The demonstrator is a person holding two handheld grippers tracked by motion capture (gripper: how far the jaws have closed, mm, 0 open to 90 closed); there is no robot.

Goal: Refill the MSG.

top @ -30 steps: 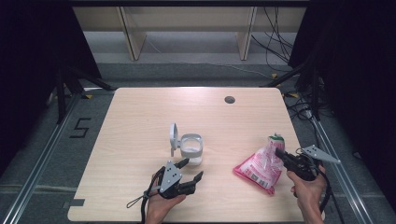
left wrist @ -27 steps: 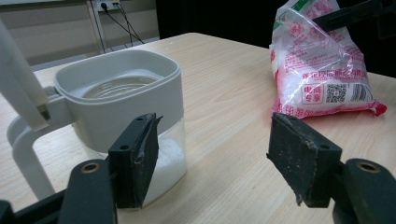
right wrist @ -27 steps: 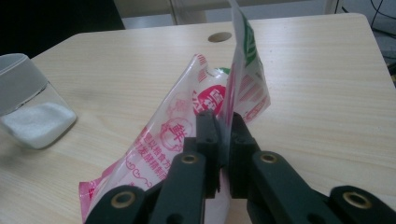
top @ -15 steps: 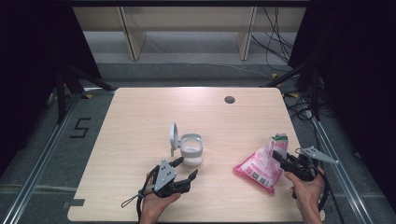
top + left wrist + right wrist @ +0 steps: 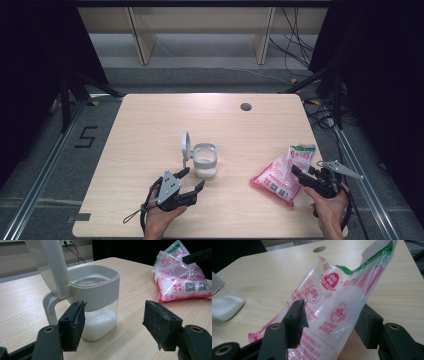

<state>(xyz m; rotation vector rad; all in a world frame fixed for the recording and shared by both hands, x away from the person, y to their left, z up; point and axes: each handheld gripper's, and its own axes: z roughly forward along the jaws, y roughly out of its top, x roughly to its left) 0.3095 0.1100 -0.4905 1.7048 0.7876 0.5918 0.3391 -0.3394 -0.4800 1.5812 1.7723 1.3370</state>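
The right hand-held gripper (image 5: 300, 173) is positioned at the near right of the worktop (image 5: 150, 130), at the near end of a pink-printed plastic bag of white granules (image 5: 281, 172). Its jaws have just been opening. In the right gripper view the bag (image 5: 337, 307) stands between the two jaws; the left pad lies against the film, and the right pad sits behind the bag's edge, where contact cannot be determined. The bag's torn top, with a green strip, points away from this gripper.

The left hand-held gripper (image 5: 192, 178) is positioned at the near centre of the worktop with its jaws apart and nothing between them. Just ahead of these jaws stands a clear container with a grey collar (image 5: 96, 302), its flip lid (image 5: 47, 265) raised upright on the left side. The container holds white granules in its lower part. The bag (image 5: 180, 280) lies beyond it to the right, well apart from the container.
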